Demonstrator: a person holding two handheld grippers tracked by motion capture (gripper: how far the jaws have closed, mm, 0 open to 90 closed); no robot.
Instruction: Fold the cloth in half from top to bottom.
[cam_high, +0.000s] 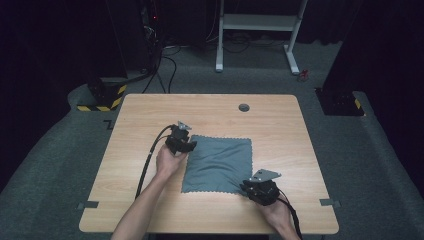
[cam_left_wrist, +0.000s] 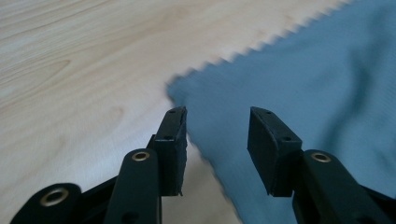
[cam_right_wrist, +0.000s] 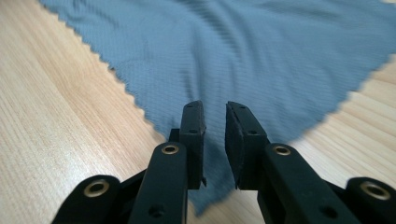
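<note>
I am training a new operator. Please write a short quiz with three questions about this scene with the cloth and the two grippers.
1. True or false: the grey cloth lies flat on the wooden table.
2. Which gripper has its jaws wider apart? A. left gripper B. right gripper
3. Fill in: the right gripper is at the cloth's near-right ____.

Key: 1 true; 2 A; 3 corner.
</note>
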